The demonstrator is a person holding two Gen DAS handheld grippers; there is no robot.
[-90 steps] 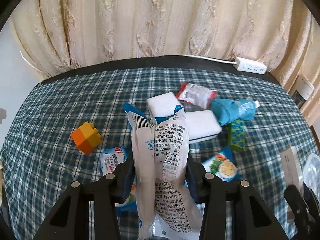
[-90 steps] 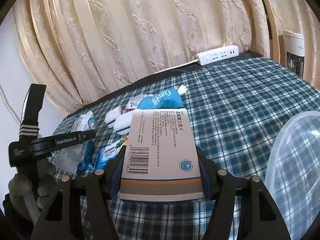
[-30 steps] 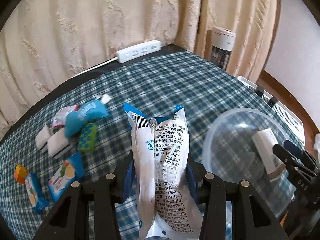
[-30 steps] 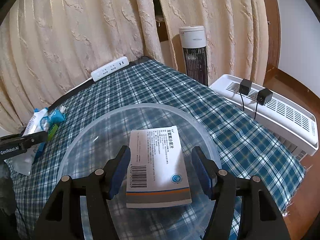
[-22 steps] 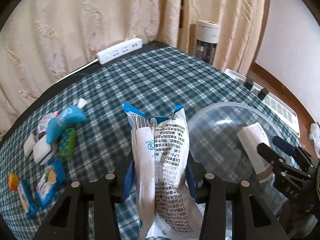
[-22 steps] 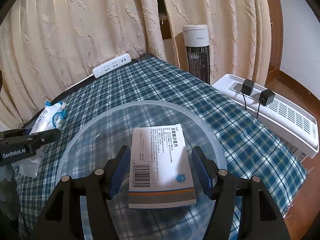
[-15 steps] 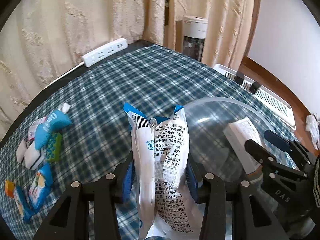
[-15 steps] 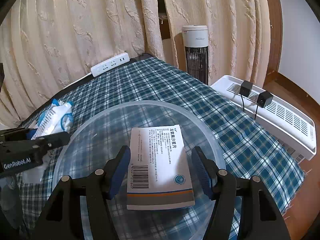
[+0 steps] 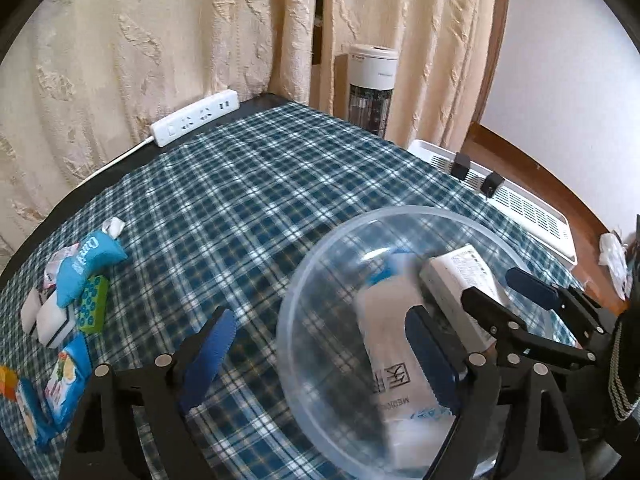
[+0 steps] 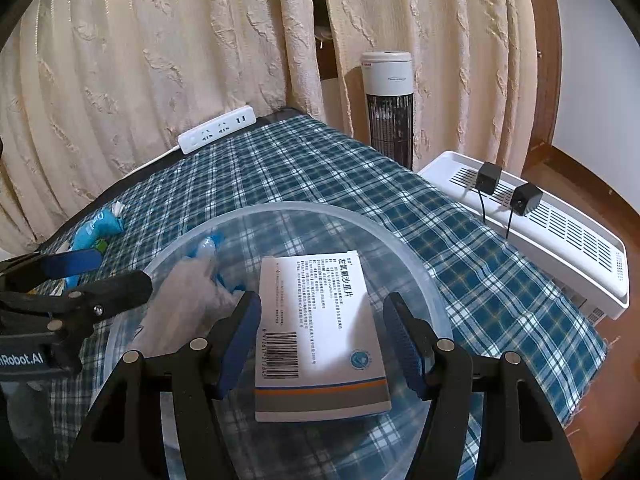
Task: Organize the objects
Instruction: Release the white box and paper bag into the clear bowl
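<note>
A clear plastic bowl (image 9: 400, 210) (image 10: 304, 205) sits on the blue plaid cloth. Over its left part my left gripper (image 9: 320, 316) (image 10: 116, 272) hangs with its jaws opening wide and nothing between the pads. The white and blue packet (image 9: 390, 320) (image 10: 188, 288) is a blur inside the bowl, free of the pads. My right gripper (image 10: 322, 300) (image 9: 490, 284) is shut on a white medicine box (image 10: 316, 320) (image 9: 460, 272) with a barcode, held low inside the bowl.
At the cloth's left lie a blue pouch (image 9: 86, 264), a green brick (image 9: 94, 300), white blocks (image 9: 48, 316) and snack packets (image 9: 64, 380). A power strip (image 9: 192, 118) lies by the curtain. A tower fan (image 10: 388, 100) and a white appliance (image 10: 540, 220) stand beyond the right edge.
My left gripper carried the packet right, over the bowl, then spread its jaws, and the packet dropped out into the bowl. The right gripper and its box kept still.
</note>
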